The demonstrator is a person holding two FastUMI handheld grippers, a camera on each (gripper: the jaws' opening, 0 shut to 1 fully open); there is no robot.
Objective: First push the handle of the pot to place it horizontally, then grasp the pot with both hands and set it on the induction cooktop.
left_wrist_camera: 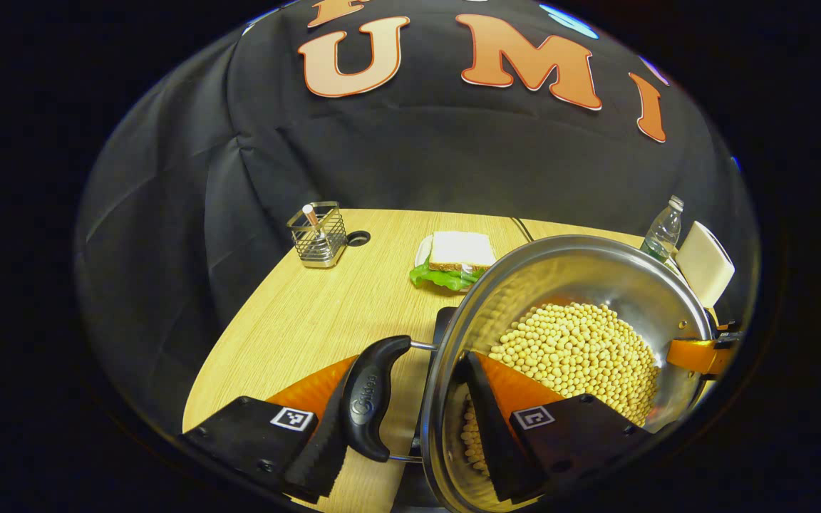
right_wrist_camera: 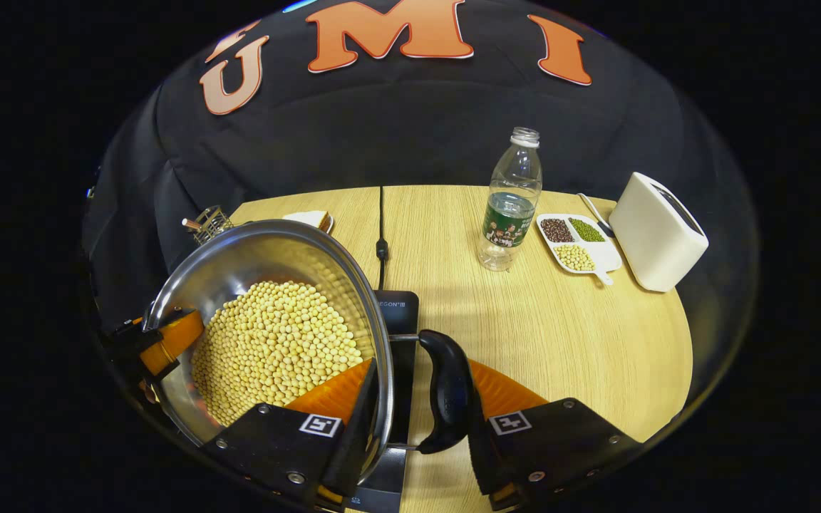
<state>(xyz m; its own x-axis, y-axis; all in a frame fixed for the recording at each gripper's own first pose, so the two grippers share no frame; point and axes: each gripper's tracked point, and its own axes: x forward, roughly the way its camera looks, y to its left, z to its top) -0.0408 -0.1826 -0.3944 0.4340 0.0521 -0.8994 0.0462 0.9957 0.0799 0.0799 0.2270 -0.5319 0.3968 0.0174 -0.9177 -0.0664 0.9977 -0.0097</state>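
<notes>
A steel pot [left_wrist_camera: 596, 274] full of yellow beans is over the black induction cooktop [right_wrist_camera: 398, 313]; I cannot tell whether it rests on it. In the left gripper view, my left gripper [left_wrist_camera: 400, 434] is shut across the pot's black side handle [left_wrist_camera: 371, 399] and rim, one finger outside the handle and one inside the wall. In the right gripper view, my right gripper [right_wrist_camera: 417, 427] is shut the same way on the opposite handle [right_wrist_camera: 447, 399]. Each view also shows the other gripper's orange finger at the far rim, the right gripper [left_wrist_camera: 699, 354] and the left gripper [right_wrist_camera: 164, 340].
On the wooden table [right_wrist_camera: 560, 335] stand a wire holder [left_wrist_camera: 318, 235], a sandwich on a plate [left_wrist_camera: 457, 258], a water bottle [right_wrist_camera: 512, 203], a divided dish of beans [right_wrist_camera: 578, 242] and a white toaster [right_wrist_camera: 656, 231]. A black cable [right_wrist_camera: 380, 228] runs back from the cooktop.
</notes>
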